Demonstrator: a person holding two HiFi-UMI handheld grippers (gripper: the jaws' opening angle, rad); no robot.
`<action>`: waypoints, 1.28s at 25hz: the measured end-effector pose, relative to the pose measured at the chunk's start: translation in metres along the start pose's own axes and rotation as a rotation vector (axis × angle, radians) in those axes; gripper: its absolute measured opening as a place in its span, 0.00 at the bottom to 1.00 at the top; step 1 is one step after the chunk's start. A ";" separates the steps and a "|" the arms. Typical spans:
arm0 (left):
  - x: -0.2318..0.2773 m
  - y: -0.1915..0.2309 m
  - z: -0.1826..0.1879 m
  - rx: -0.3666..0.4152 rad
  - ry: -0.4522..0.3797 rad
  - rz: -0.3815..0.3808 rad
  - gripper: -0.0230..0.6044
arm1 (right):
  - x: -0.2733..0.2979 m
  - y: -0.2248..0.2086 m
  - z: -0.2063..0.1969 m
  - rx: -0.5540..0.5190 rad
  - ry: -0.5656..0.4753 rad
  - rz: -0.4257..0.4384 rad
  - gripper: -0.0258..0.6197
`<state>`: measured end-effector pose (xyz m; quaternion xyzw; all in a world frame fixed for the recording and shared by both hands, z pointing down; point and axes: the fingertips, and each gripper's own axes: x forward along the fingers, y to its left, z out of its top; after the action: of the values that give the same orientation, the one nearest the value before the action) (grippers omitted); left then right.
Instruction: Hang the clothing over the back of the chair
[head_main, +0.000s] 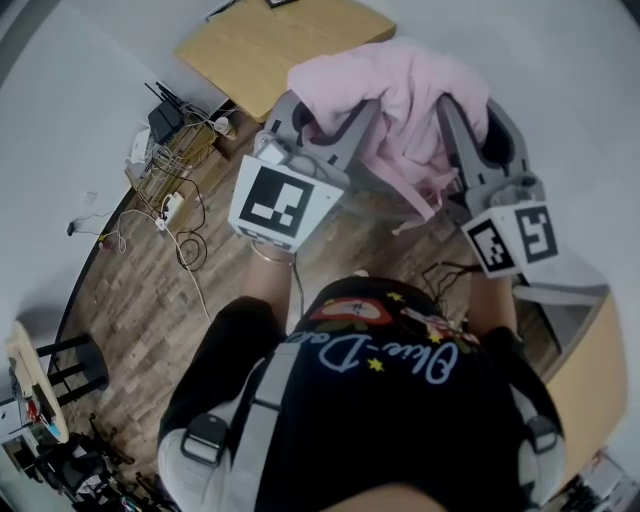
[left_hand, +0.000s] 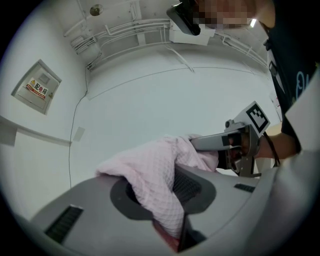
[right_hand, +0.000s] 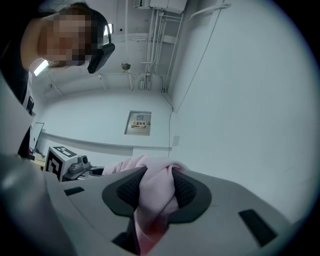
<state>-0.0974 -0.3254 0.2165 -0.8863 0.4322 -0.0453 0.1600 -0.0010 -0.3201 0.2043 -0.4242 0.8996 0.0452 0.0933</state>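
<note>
Pink soft clothing (head_main: 400, 90) is up in the air in front of the person, in the upper middle of the head view. It is bunched up, and both grippers hold it.

The left gripper (head_main: 335, 125) is at the left of the bundle. In the left gripper view its two grey jaws pinch a fold of the pink cloth between their black pads (left_hand: 187, 187). The cloth puffs out above the jaws and hangs down a little below them.

The right gripper (head_main: 475, 125) is at the right of the bundle. In the right gripper view its jaws also squeeze a thick fold of the pink cloth, and the fold fills the gap between the pads. Some cloth spills out to the left, toward the other gripper.

Each gripper has a white cube with black square marks (head_main: 280, 200) near the person's hand.

A light brown wooden table top (head_main: 260, 45) is at the upper middle of the head view, behind the cloth. The brown wood floor (head_main: 150, 300) is at the left, with a heap of tangled cables (head_main: 180, 210) on it. A black stool (head_main: 75, 365) stands at the lower left. The person's black shirt with bright letters (head_main: 380, 400) fills the bottom. A small white sign box (right_hand: 140, 122) is on the pale wall.
</note>
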 end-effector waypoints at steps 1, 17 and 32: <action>-0.003 0.001 -0.001 -0.005 0.002 0.005 0.19 | 0.001 0.002 -0.001 0.006 0.001 0.008 0.22; -0.033 0.021 -0.035 -0.042 0.073 0.066 0.19 | 0.025 0.030 -0.033 0.051 0.056 0.077 0.22; -0.017 -0.044 -0.062 -0.110 0.102 -0.107 0.19 | -0.038 0.004 -0.061 0.070 0.144 -0.070 0.22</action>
<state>-0.0882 -0.3022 0.2901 -0.9121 0.3937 -0.0749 0.0862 0.0119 -0.2990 0.2715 -0.4537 0.8898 -0.0203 0.0448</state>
